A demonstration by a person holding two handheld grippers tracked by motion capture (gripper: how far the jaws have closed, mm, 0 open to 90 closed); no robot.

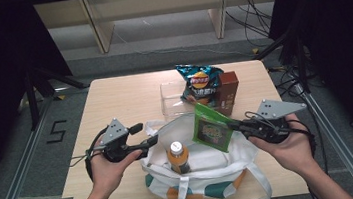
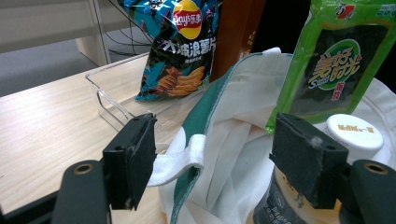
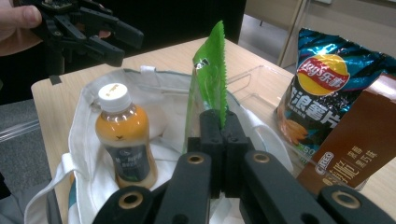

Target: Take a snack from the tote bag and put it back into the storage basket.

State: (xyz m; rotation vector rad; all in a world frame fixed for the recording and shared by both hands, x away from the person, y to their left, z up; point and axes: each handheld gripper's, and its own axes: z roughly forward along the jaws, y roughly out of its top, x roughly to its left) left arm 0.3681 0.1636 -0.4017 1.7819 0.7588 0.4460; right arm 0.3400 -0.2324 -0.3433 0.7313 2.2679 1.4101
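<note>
A white tote bag (image 1: 207,169) with green and orange trim stands open at the table's near edge. Inside it an orange drink bottle (image 1: 178,155) with a white cap stands upright. My right gripper (image 1: 233,124) is shut on the edge of a green snack packet (image 1: 211,128), which hangs over the bag's mouth. In the right gripper view the jaws (image 3: 219,140) pinch the packet (image 3: 210,79) beside the bottle (image 3: 125,135). My left gripper (image 1: 144,135) is open at the bag's left rim. In the left gripper view the rim (image 2: 187,156) lies between its pads (image 2: 140,158) without being pressed.
A blue chips bag (image 1: 200,81) and a brown carton (image 1: 227,91) stand behind the tote, by a clear plastic container (image 1: 172,100). The wooden table (image 1: 114,96) is bare on its left half. Dark frames and cables flank it.
</note>
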